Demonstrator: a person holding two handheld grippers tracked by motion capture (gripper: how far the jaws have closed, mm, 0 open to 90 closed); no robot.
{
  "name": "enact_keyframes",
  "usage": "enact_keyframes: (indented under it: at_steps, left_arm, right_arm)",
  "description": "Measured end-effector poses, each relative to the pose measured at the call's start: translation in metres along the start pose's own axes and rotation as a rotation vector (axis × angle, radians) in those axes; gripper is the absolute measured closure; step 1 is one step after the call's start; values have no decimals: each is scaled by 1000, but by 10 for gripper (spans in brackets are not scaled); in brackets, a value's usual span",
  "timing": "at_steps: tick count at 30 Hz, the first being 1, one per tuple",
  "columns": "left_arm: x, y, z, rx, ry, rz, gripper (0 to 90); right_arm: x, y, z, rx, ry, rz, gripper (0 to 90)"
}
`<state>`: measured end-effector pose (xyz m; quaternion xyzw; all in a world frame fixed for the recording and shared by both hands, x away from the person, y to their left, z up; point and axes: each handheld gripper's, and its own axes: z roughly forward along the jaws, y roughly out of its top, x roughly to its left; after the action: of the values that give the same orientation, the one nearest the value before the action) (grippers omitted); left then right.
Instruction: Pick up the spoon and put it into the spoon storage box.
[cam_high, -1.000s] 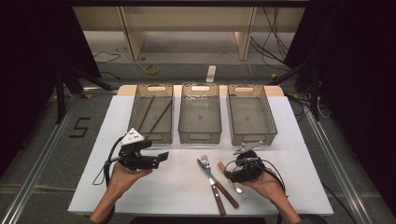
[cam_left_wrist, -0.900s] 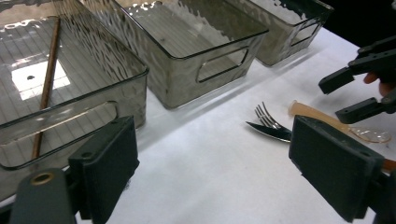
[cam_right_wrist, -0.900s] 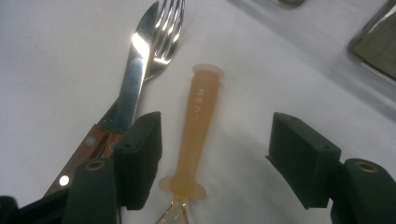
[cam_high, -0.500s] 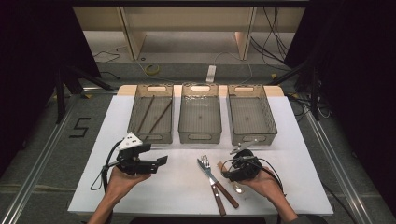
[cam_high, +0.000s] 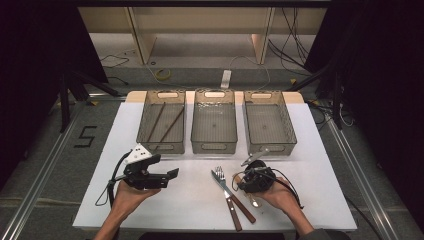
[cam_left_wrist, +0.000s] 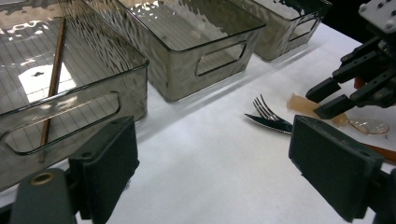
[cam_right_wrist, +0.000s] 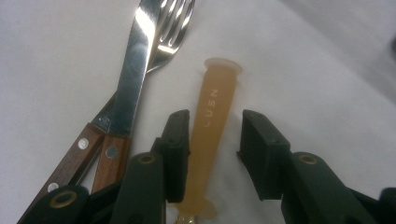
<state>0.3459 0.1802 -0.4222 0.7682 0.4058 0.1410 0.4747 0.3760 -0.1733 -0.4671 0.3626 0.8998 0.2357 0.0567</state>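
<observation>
the right claw (cam_right_wrist: 212, 140) has lowered, released, astride the amber spoon handle (cam_right_wrist: 212, 121); left claw (cam_left_wrist: 212, 154) hovers released.

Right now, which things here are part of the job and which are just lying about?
In the job:
right hand-held gripper, open around the amber spoon handle
knife
fork
three bins

Lying about:
left hand-held gripper, open, idle
cables on floor

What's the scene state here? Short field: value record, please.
left gripper: open, held above the table, nothing between its jaws
right gripper: open, jaws on either side of the spoon handle
spoon: amber handle, lying flat on the white table
knife: beside the spoon, lying over the fork
left bin: two chopsticks inside
</observation>
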Motion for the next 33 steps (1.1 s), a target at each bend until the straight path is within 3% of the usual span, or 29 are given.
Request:
enact_keyframes:
  at_steps: [7,20,33]
  left_arm:
    - [-1,0,0,-1,2,13,149]
    - [-3,0,0,-6,9,24,152]
    - [-2,0,-2,-24,8,12,152]
  right_arm:
    - [4,2,1,12,-31,-30,697]
    - [2,3,-2,21,-38,-39,759]
    - [-8,3,-20,-81,-1,-10,764]
